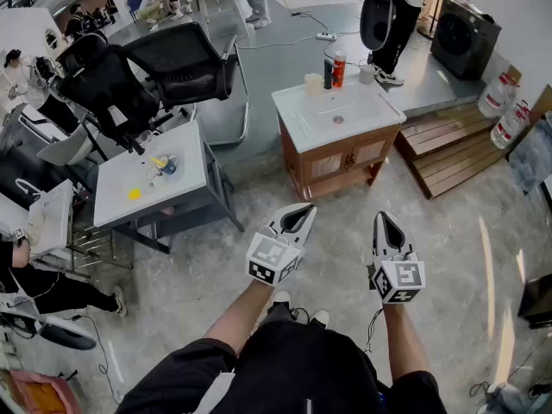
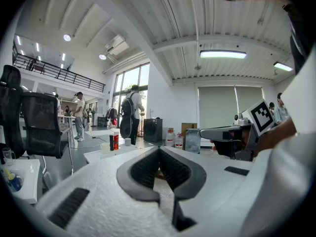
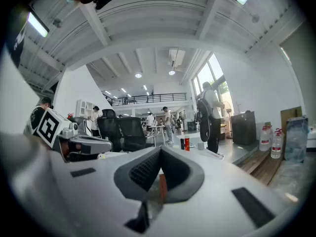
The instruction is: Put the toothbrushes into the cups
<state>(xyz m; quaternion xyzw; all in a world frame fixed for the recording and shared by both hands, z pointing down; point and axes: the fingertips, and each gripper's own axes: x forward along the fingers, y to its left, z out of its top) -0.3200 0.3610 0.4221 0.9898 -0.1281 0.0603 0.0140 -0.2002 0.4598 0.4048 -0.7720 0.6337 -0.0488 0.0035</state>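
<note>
Toothbrushes aren't in either claw, so nothing's been picked up yet. The left claw [image 1: 304, 209] is pressed together with nothing in it, and the right claw [image 1: 381, 217] is the same, closed on air. Both are held out roughly level, side by side, noses aimed at the table [image 1: 297, 126] with the sink. To me that reads as a carry pose for walking up, not a reach. They're well short of that table, with bare floor [image 1: 345, 231] in between.

On the table everything is lined up along the back edge, I'd guess to keep the basin free. There's a pale cup [image 1: 312, 83] at the back left, with a dark bottle [image 1: 328, 74] and a red bottle [image 1: 339, 69] just beside it. A smaller cup [image 1: 367, 74] sits toward the back right. Honestly I can't pick out the toothbrushes from here, they're too small. If they're anywhere, it's up by those cups.

Left of the table there's a grey side table [image 1: 185, 188] with some yellow bits on it, and black office chairs [image 1: 177, 59] beyond that. Right of the table is a wooden platform [image 1: 448, 145] with water jugs [image 1: 496, 97]. A person with a backpack [image 1: 379, 15] stands just past the table's far side.

My read: no progress so far. Next job is closing the gap to the table and spreading a claw.
</note>
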